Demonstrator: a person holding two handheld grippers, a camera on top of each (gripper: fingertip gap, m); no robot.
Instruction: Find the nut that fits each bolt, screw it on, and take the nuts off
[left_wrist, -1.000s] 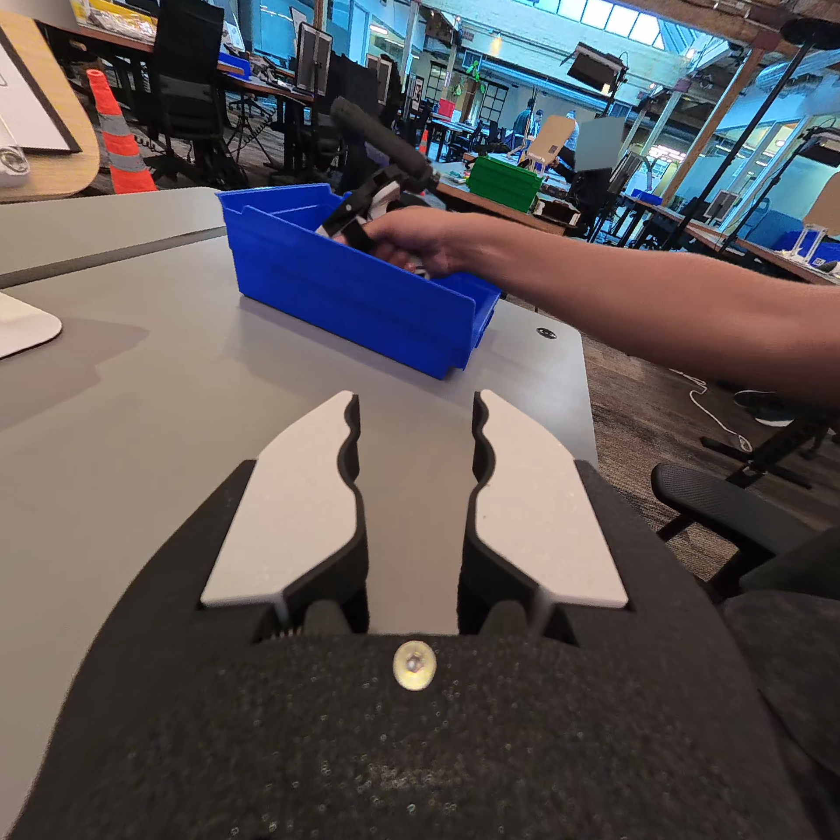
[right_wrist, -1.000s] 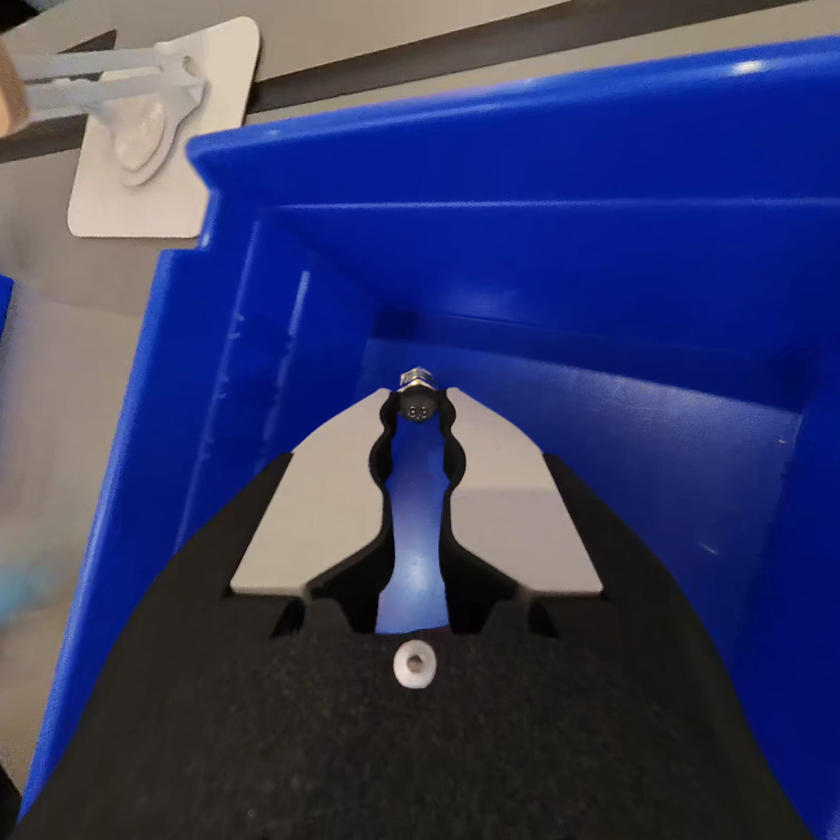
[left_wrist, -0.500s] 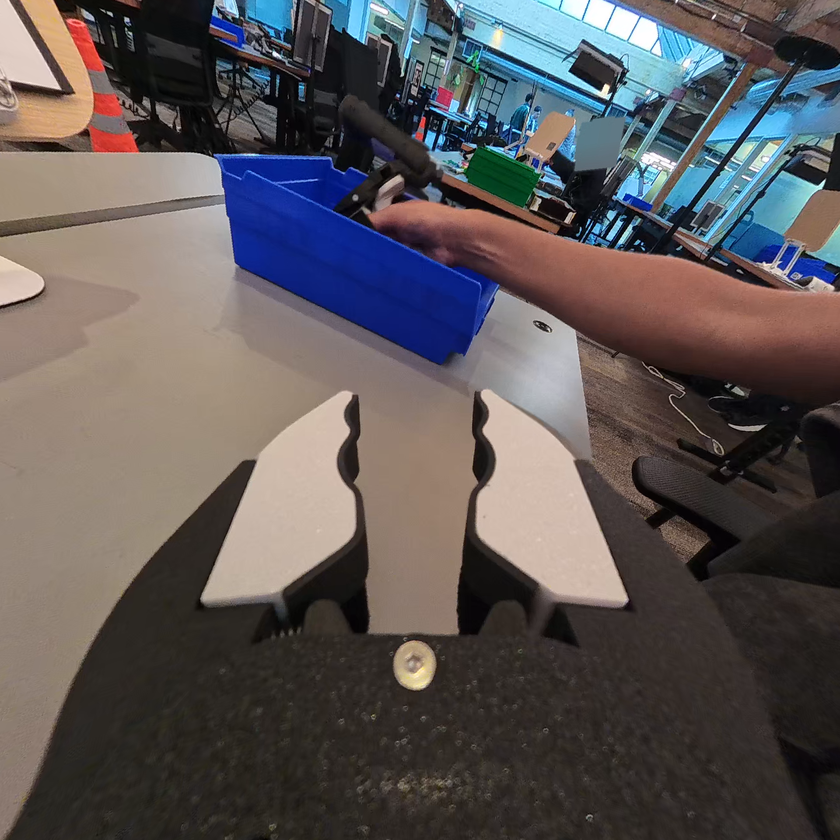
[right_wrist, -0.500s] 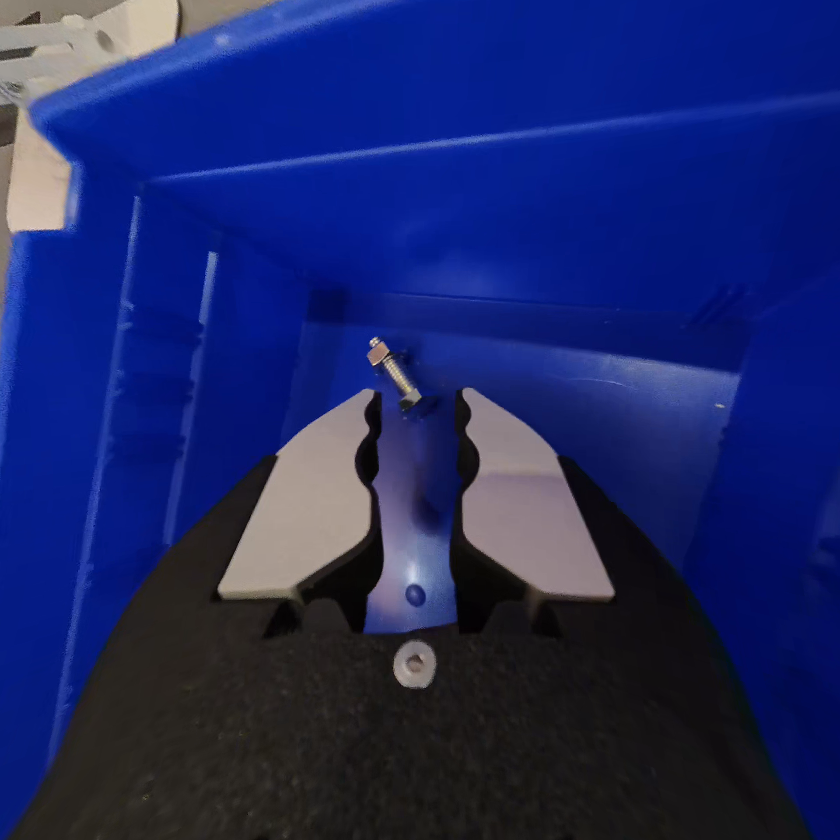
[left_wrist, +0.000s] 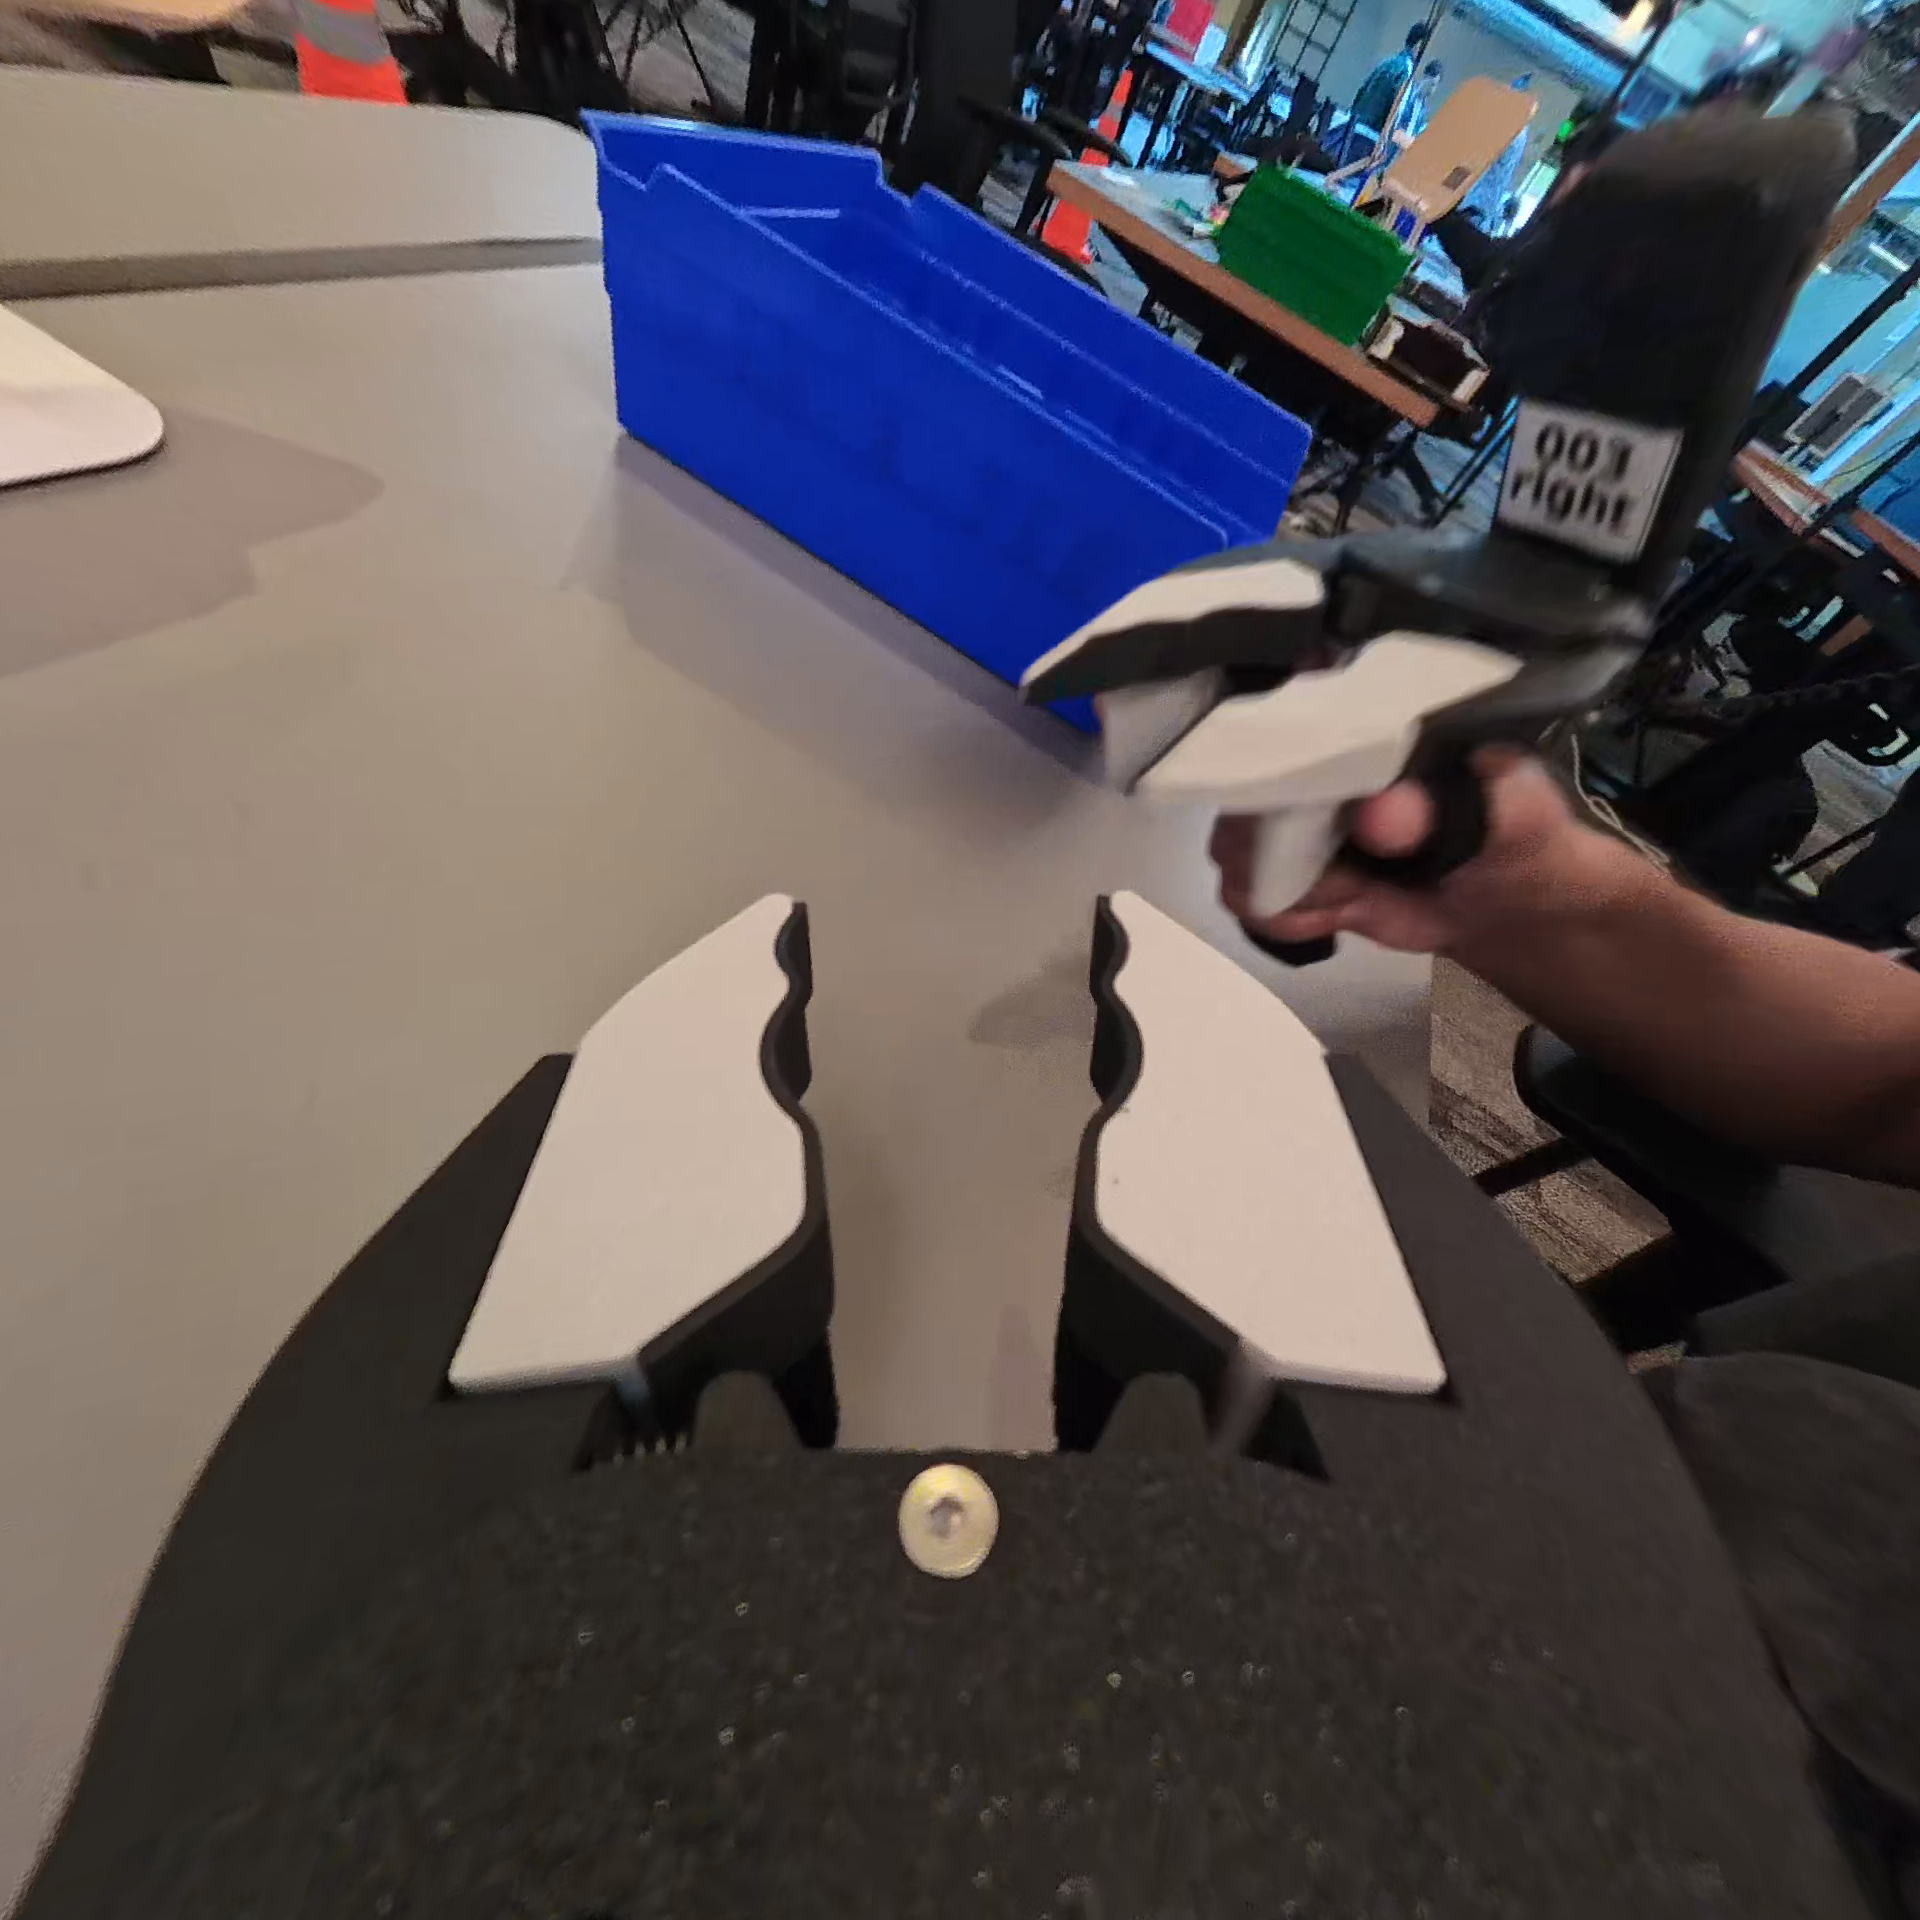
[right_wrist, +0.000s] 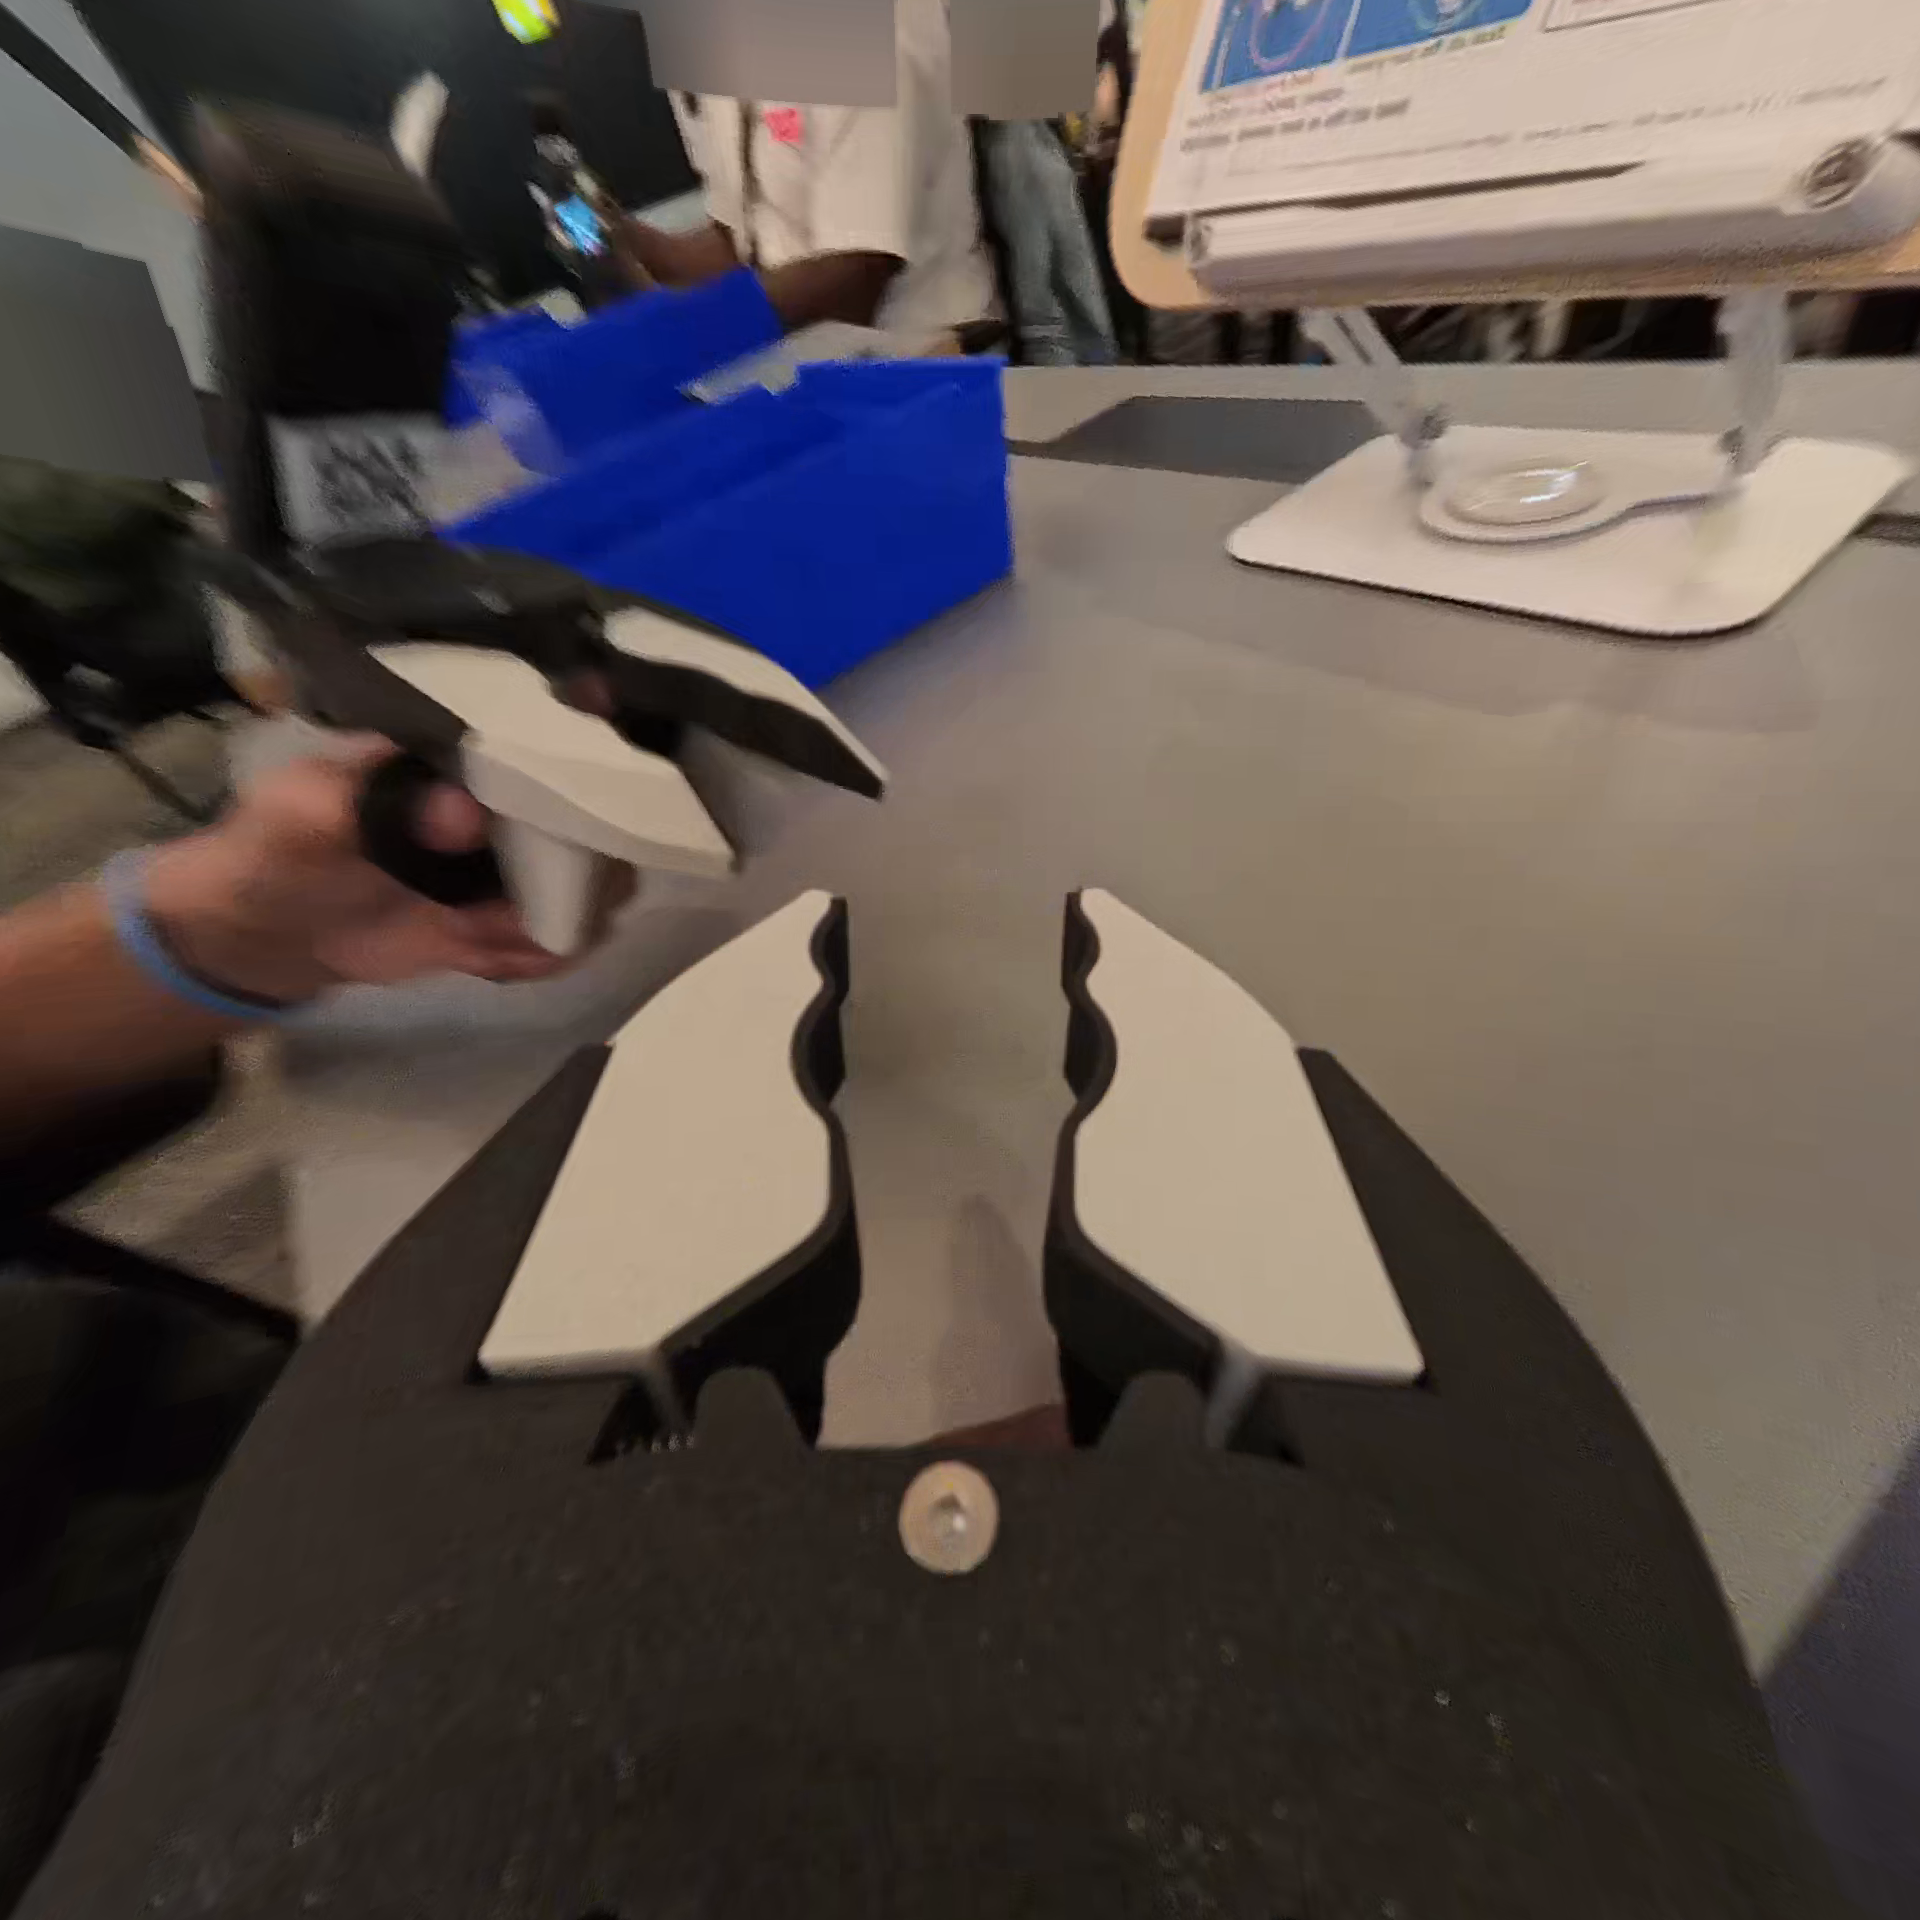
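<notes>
No bolt or nut shows in either view. My left gripper (left_wrist: 945, 914) is open and empty, low over the grey table (left_wrist: 416, 779). My right gripper (right_wrist: 954, 904) is also open and empty over the table. Each shows in the other's view: the right gripper (left_wrist: 1091, 727), held by a hand, is just ahead and to the right of the left one, and the left gripper (right_wrist: 800, 821) is just ahead and to the left of the right one. The blue bin (left_wrist: 935, 416) stands beyond both; its inside is hidden. It also shows in the right wrist view (right_wrist: 779, 520).
A white stand base (right_wrist: 1558, 520) carrying a board sits at the back of the table; its corner shows in the left wrist view (left_wrist: 62, 416). A second blue bin (right_wrist: 613, 353) lies behind the first. The table edge (left_wrist: 1423, 987) and an office chair are at the right.
My right gripper opened, dropped the bolt with its nut in the blue bin, then pulled out and back to the front of the table beside the left gripper. The left gripper stayed open.
</notes>
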